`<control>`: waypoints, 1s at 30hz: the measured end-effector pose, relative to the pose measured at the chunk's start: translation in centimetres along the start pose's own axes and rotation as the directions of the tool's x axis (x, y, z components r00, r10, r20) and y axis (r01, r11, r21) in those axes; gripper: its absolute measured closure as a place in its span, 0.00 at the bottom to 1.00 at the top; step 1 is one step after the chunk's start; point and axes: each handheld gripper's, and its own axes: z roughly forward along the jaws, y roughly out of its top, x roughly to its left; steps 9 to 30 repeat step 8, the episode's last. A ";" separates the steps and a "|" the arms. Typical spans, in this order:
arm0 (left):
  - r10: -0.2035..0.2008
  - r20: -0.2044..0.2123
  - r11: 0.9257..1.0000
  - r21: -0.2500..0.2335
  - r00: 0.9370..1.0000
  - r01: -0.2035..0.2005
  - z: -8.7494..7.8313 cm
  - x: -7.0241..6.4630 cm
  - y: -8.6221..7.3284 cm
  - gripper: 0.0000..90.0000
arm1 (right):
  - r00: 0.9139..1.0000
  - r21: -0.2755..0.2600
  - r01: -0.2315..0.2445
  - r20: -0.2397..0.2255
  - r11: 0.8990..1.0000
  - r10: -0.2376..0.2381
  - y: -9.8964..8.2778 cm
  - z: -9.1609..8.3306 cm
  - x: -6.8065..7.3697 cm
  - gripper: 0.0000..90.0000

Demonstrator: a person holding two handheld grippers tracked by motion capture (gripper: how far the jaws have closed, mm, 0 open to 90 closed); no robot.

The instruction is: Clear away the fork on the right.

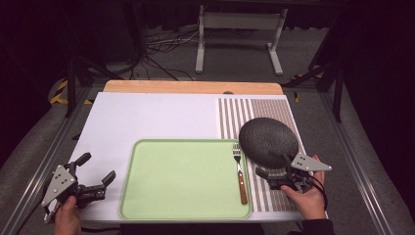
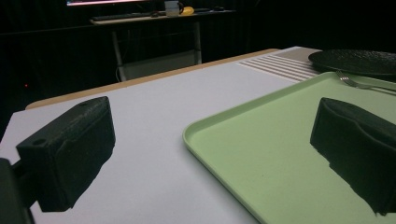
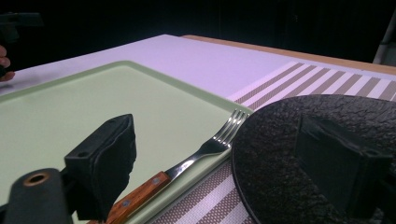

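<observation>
The right claw (image 1: 266, 177) sits low at the desk's near right corner, jaws spread wide and gripping nothing. In the right gripper view one jaw stands over the fork's wooden handle and the other over the near rim of the plate (image 3: 322, 154); contact with either cannot be confirmed. The plate (image 1: 268, 141) is dark, round and rough-surfaced, and rests on the striped mat (image 1: 254, 110) at the desk's right edge, just beside the tray. The fork (image 1: 239, 171) lies inside the green tray (image 1: 147, 196) along its right rim, tines toward the far edge, handle toward the near edge. The tray occupies the near middle of the white desk (image 1: 147, 112). The left claw (image 1: 100, 169) hovers at the near left corner, open and empty, left of the tray.
</observation>
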 end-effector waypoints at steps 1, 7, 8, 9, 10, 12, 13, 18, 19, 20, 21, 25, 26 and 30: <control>0.001 0.000 1.000 0.000 1.000 -0.001 0.0 0.0 0.0 0.01 | 1.000 0.010 0.002 0.000 1.000 -0.002 -0.1 0.1 0.0 0.15; 0.002 0.002 1.000 -0.001 1.000 -0.002 0.0 -0.1 0.0 0.01 | 1.000 0.032 -0.024 -0.007 0.999 0.024 -0.4 0.2 0.0 0.15; 0.002 0.002 1.000 -0.001 1.000 -0.002 0.0 -0.1 0.0 0.01 | 1.000 0.032 -0.024 -0.007 0.999 0.024 -0.4 0.2 0.0 0.15; 0.002 0.002 1.000 -0.001 1.000 -0.002 0.0 -0.1 0.0 0.01 | 1.000 0.032 -0.024 -0.007 0.999 0.024 -0.4 0.2 0.0 0.15; 0.002 0.002 1.000 -0.001 1.000 -0.002 0.0 -0.1 0.0 0.01 | 1.000 0.032 -0.024 -0.007 0.999 0.024 -0.4 0.2 0.0 0.15; 0.002 0.002 1.000 -0.001 1.000 -0.002 0.0 -0.1 0.0 0.01 | 1.000 0.032 -0.024 -0.007 0.999 0.024 -0.4 0.2 0.0 0.15; 0.002 0.002 1.000 -0.001 1.000 -0.002 0.0 -0.1 0.0 0.01 | 1.000 0.032 -0.024 -0.007 0.999 0.024 -0.4 0.2 0.0 0.15; 0.002 0.002 1.000 -0.001 1.000 -0.002 0.0 -0.1 0.0 0.01 | 1.000 0.032 -0.024 -0.007 0.999 0.024 -0.4 0.2 0.0 0.15; 0.002 0.002 1.000 -0.001 1.000 -0.002 0.0 -0.1 0.0 0.01 | 1.000 0.032 -0.024 -0.007 0.999 0.024 -0.4 0.2 0.0 0.15; 0.002 0.002 1.000 -0.001 1.000 -0.002 0.0 -0.1 0.0 0.01 | 1.000 0.032 -0.024 -0.007 0.999 0.024 -0.4 0.2 0.0 0.15; 0.002 0.002 1.000 -0.001 1.000 -0.002 0.0 -0.1 0.0 0.01 | 1.000 0.032 -0.024 -0.007 0.999 0.024 -0.4 0.2 0.0 0.15; 0.002 0.002 1.000 -0.001 1.000 -0.002 0.0 -0.1 0.0 0.01 | 1.000 0.032 -0.024 -0.007 0.999 0.024 -0.4 0.2 0.0 0.15; 0.002 0.002 1.000 -0.001 1.000 -0.002 0.0 -0.1 0.0 0.01 | 1.000 0.032 -0.024 -0.007 0.999 0.024 -0.4 0.2 0.0 0.15; 0.002 0.002 1.000 -0.001 1.000 -0.002 0.0 -0.1 0.0 0.01 | 1.000 0.032 -0.024 -0.007 0.999 0.024 -0.4 0.2 0.0 0.15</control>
